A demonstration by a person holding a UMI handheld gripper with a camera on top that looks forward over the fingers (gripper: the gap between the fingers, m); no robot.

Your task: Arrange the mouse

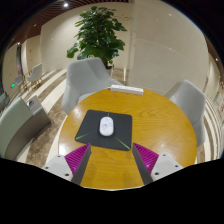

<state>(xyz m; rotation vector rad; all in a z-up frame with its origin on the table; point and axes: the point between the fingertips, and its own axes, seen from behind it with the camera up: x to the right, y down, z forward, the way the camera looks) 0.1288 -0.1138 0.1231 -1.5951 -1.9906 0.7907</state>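
Observation:
A white mouse (pixel 107 126) lies on a dark mouse mat (pixel 106 129) in the middle of a round wooden table (pixel 150 115). My gripper (pixel 112 158) is open and empty. Its two fingers with magenta pads (pixel 76 156) stand wide apart over the table's near edge. The mouse is just ahead of the fingers, centred between their lines, and apart from them.
Grey chairs stand around the table: one at the far left (pixel 88 78), one at the right (pixel 190 98), one at the near left (pixel 20 125). A white flat object (pixel 126 90) lies at the table's far edge. A potted plant (pixel 98 35) stands beyond.

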